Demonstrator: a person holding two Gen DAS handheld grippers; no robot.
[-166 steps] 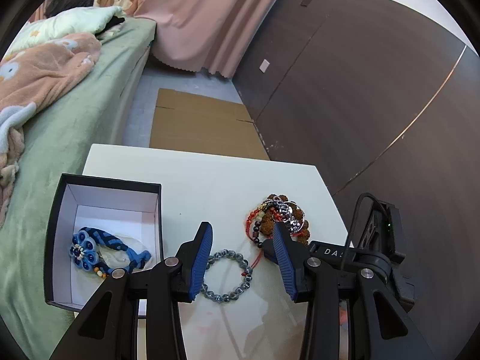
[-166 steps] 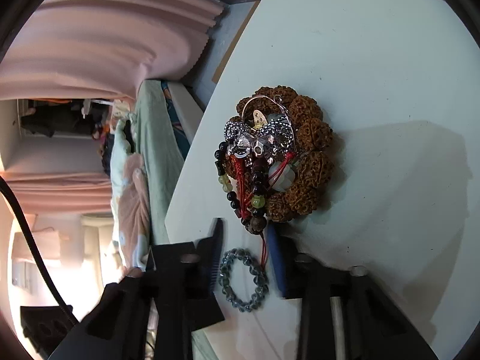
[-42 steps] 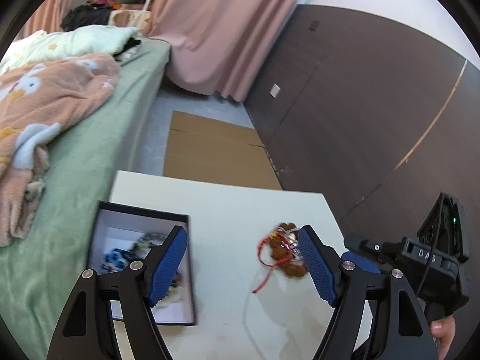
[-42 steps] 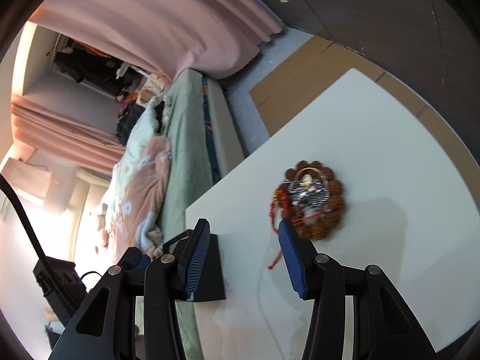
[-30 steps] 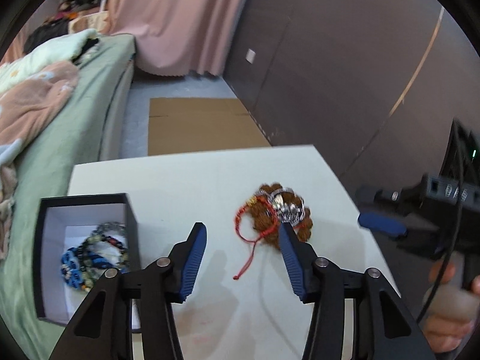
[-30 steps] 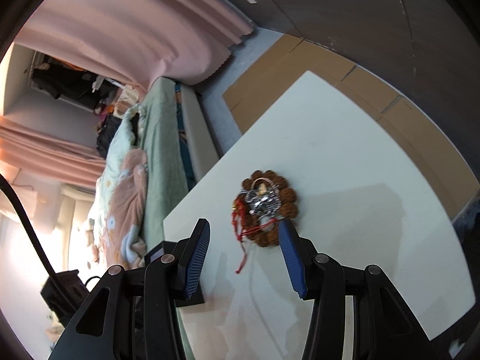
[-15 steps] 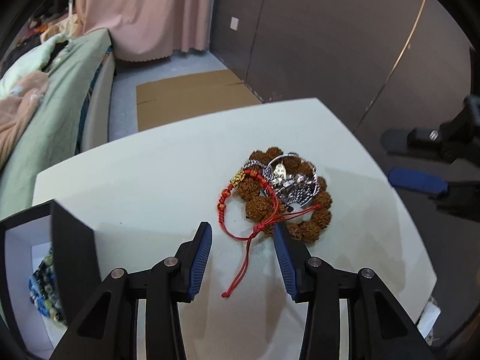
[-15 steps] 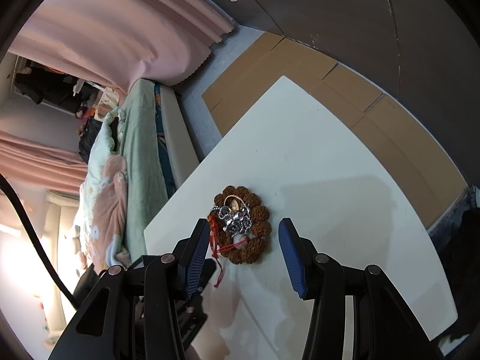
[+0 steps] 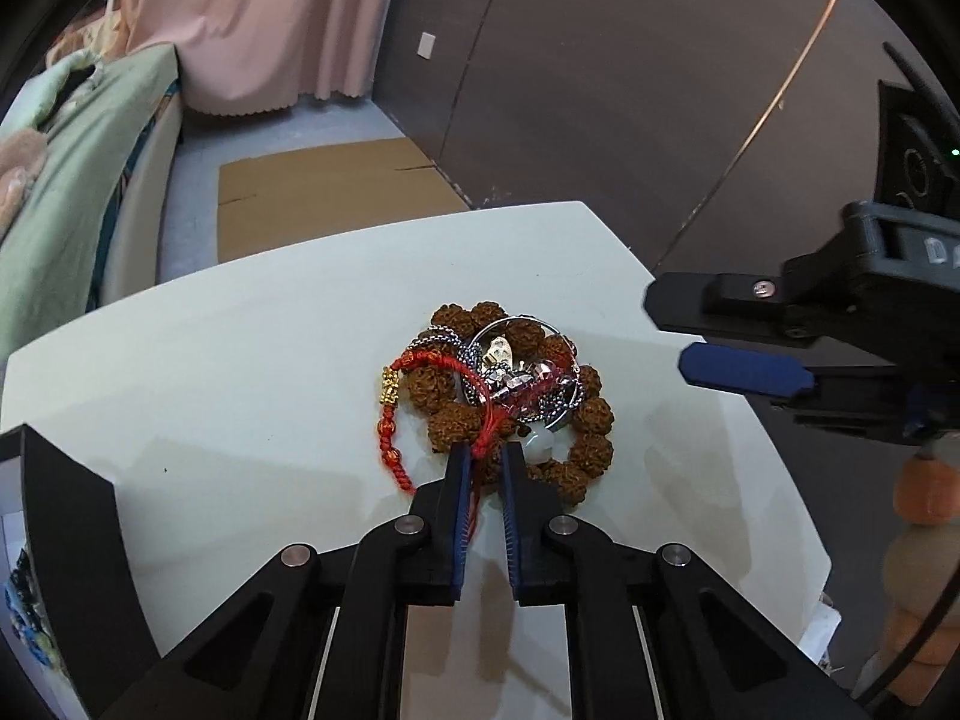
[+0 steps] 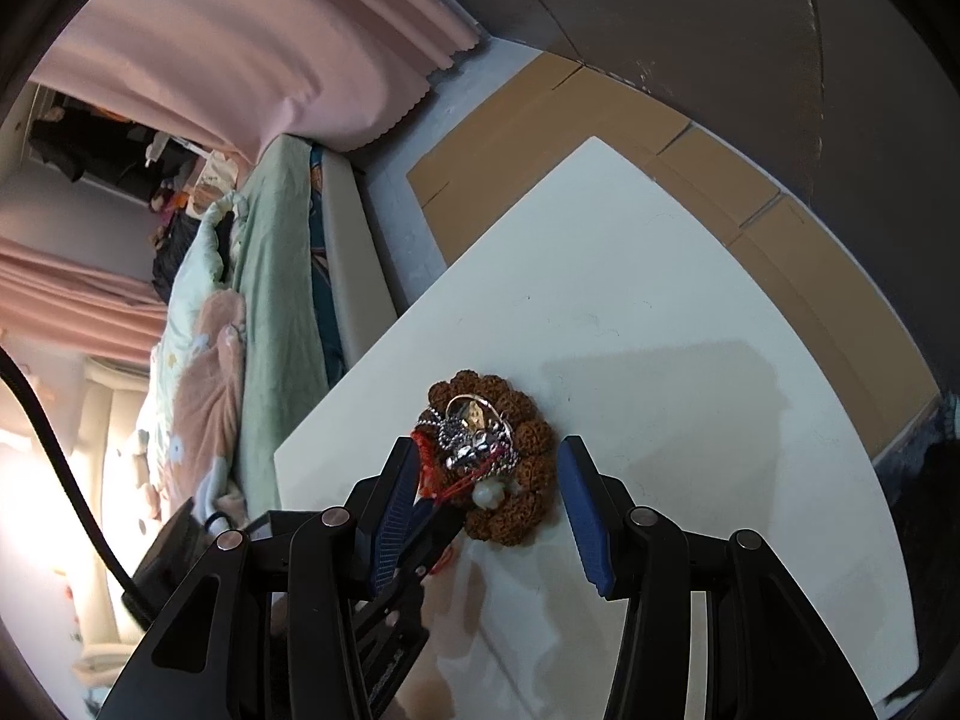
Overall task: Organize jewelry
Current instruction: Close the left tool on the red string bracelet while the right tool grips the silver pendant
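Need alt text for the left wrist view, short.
The left gripper is shut on the knot of a red cord bracelet that lies over a pile of brown bead jewelry on a white table. The right gripper hovers open beside it.

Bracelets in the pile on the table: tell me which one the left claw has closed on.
The red cord bracelet with the gold bead. Its knotted strands run between the left claw's shut pads, whereas the brown seed-bead bracelet and silver chain lie ungripped.

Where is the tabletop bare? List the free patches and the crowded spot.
Free: the table between the black box and the jewelry pile, and the far side toward the cardboard. Crowded: at the pile, where the left gripper pinches the red cord bracelet and the right gripper straddles it.
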